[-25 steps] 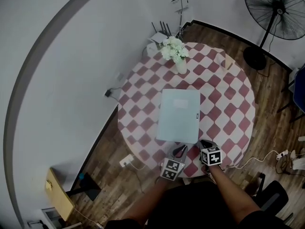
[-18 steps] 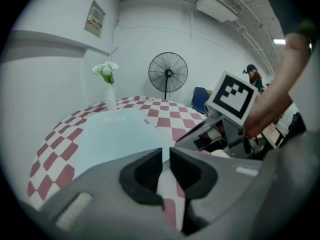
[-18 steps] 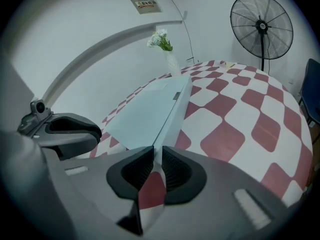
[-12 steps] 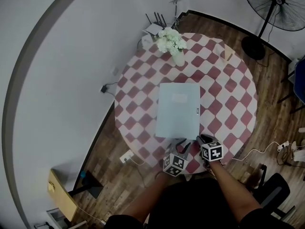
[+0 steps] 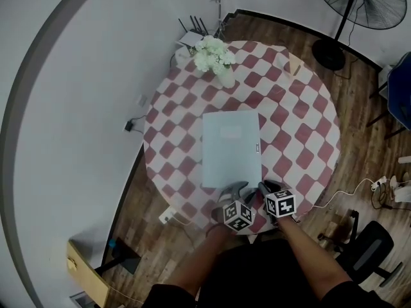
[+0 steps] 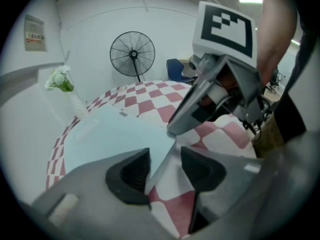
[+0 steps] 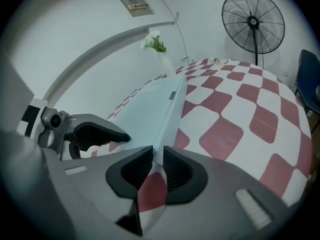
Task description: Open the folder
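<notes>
A pale blue folder (image 5: pixel 231 149) lies shut on the round checked table (image 5: pixel 302 120), its spine to the right. My left gripper (image 5: pixel 236 188) hangs at the folder's near edge. Its jaws are opening. In the left gripper view the folder's (image 6: pixel 110 134) near edge runs into the gap of this gripper (image 6: pixel 165 166), and the pads stand clear of it. My right gripper (image 5: pixel 262 186) is at the near right corner. Its pads (image 7: pixel 157 166) stand almost together on the corner of the folder (image 7: pixel 150 109). The two grippers are close side by side.
A vase of white flowers (image 5: pixel 215 59) stands at the table's far left edge and a small wooden item (image 5: pixel 294 64) at the far right. A standing fan (image 5: pixel 347 5) is on the floor beyond, a chair (image 5: pixel 366 255) and cables (image 5: pixel 385 188) at the right.
My left gripper has come down to the folder's near edge, rolled, and its jaws have spread apart. The right gripper has stayed at the near right corner.
</notes>
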